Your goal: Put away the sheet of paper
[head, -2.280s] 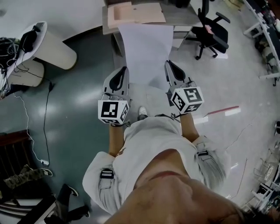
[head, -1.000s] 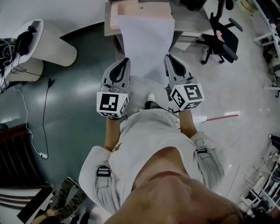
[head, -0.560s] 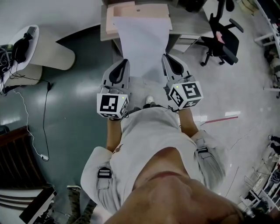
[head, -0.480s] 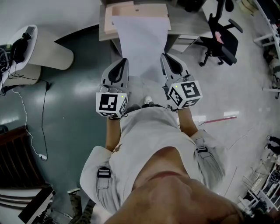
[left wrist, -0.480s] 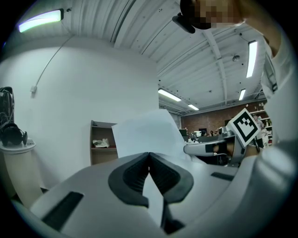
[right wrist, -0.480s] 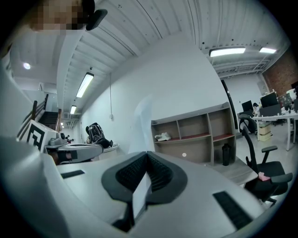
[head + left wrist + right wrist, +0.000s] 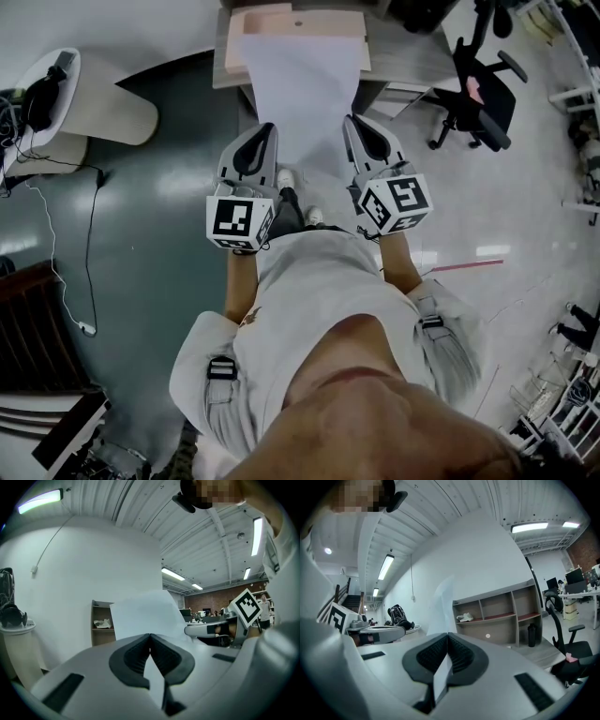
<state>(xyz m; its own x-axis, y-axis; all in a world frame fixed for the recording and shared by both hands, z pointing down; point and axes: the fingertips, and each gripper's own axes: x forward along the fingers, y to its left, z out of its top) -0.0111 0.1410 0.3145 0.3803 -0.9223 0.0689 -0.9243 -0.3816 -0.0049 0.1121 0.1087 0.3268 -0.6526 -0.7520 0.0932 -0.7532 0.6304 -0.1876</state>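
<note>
The thin, smooth white rectangular sheet of paper [image 7: 305,103] is held spread flat in the air between the two tools. The left gripper [image 7: 263,136] has its ribbed dark jaws closed fully on the sheet's left edge, and the right gripper [image 7: 354,127] is likewise clamped tight on the right edge. In the head view the sheet's far end overlaps the pale wooden open shelf unit [image 7: 230,42], whose compartments hold a crumpled white object [image 7: 465,617] and an upright dark bottle [image 7: 531,635].
</note>
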